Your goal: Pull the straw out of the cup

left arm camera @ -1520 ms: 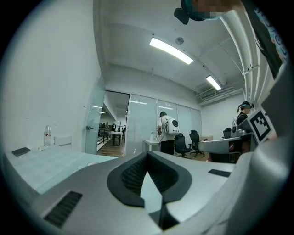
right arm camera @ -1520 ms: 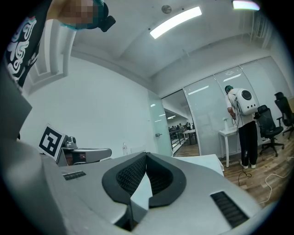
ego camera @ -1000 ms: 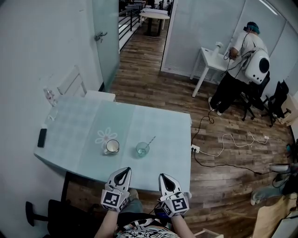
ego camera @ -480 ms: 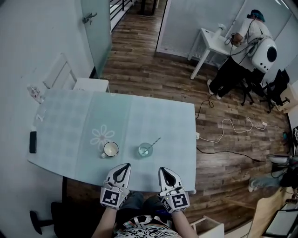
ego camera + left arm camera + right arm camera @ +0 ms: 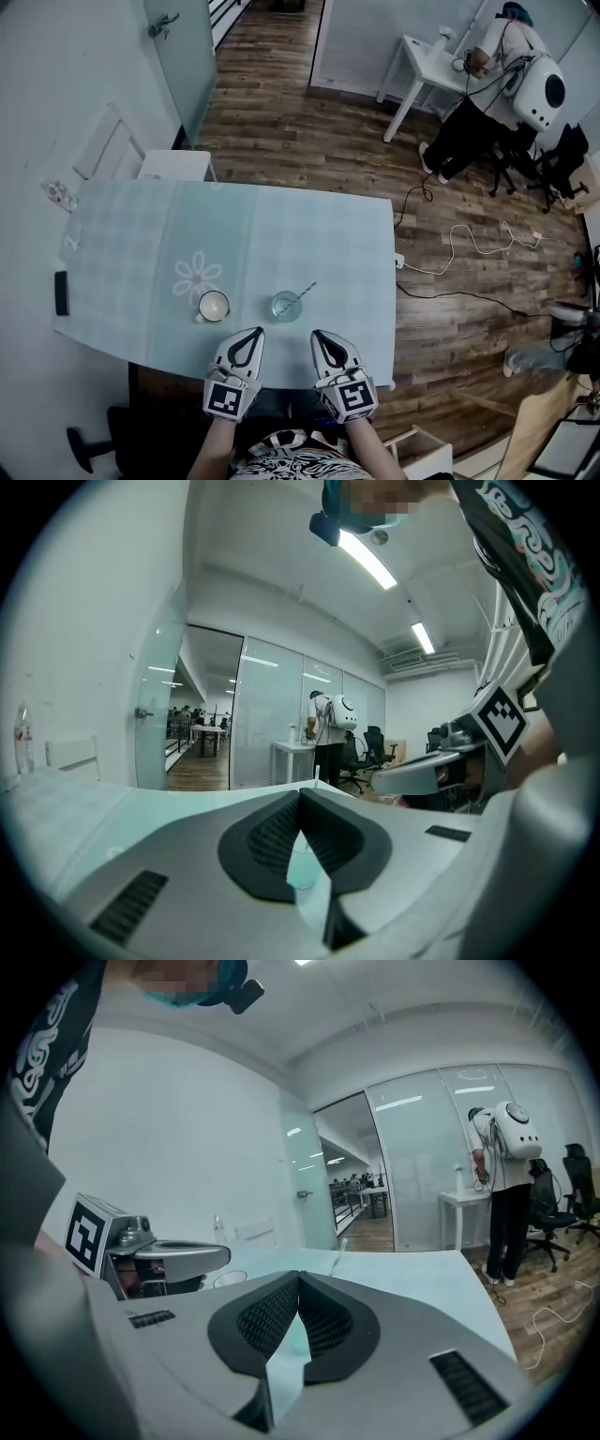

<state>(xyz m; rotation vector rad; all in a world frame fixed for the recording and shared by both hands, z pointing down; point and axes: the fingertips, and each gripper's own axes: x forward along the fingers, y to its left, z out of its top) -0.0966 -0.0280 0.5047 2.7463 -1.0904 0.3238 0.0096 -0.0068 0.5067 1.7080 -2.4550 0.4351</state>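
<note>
Head view first: cup [image 5: 286,306] stood on the pale surface [image 5: 309,225] near its front edge, lower centre of the frame, with the straw [image 5: 302,292] leaning out of it toward the upper right. A mug [image 5: 214,305] sat just to its left. Left tongs [image 5: 244,345] and right tongs [image 5: 328,347] hovered side by side at the front edge, below the cup and apart from it.

Left gripper view: the tongs [image 5: 300,799] had their tips together at frame centre, nothing clamped; only a pale teal patch showed through the gap behind them, possibly the cup.

Right gripper view: these tongs [image 5: 298,1279] were likewise closed and empty. Above their tips the straw [image 5: 338,1248] rose at mid-frame, and the mug [image 5: 230,1277] showed to the left.

Judging by this, the task sat at the approach stage, the straw untouched. The next move would likely call for one pair to spread and reach forward for the straw's free end, perhaps while the other steadied the cup.
</note>
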